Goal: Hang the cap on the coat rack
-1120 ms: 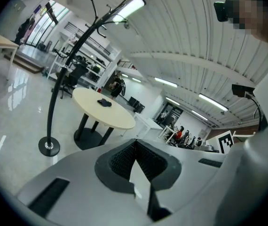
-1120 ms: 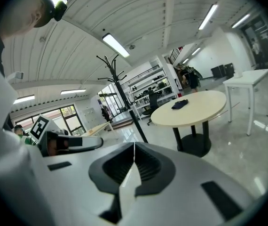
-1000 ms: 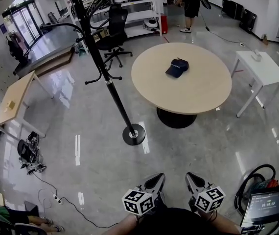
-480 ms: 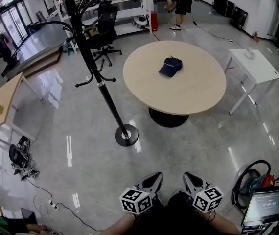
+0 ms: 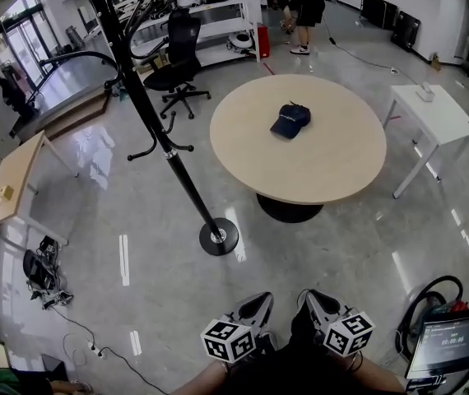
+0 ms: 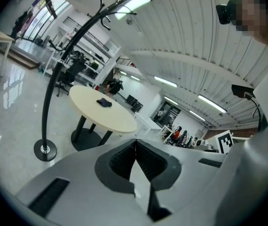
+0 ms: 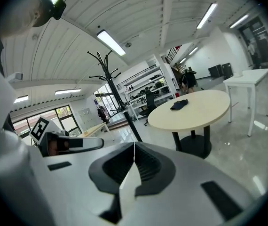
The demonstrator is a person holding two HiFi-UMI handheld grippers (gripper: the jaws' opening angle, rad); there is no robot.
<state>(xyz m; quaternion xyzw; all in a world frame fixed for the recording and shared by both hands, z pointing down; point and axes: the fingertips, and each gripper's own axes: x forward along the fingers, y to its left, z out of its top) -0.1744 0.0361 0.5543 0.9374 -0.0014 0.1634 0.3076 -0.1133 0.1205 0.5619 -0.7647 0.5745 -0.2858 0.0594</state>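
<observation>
A dark blue cap (image 5: 290, 120) lies on the round beige table (image 5: 325, 163), a little back of its middle; it also shows as the small cap (image 6: 104, 102) and cap (image 7: 178, 104) in the gripper views. The black coat rack (image 5: 148, 109) stands left of the table on a round base (image 5: 219, 237), its hooks up high. Both grippers are held close to my body, far from table and rack. My left gripper (image 5: 259, 304) is shut with nothing in it, jaws meeting tip to tip. My right gripper (image 5: 315, 301) is shut and empty too.
A black office chair (image 5: 178, 56) and white shelves (image 5: 210, 11) stand behind the rack. A small white table (image 5: 432, 113) is at the right, a wooden desk (image 5: 16, 183) at the left. Cables (image 5: 49, 270) lie on the floor at left. A person (image 5: 307, 11) stands at the back.
The view has shifted slightly; table, cap and rack sit a little differently in the picture. Both grippers stay shut in front of my body.
</observation>
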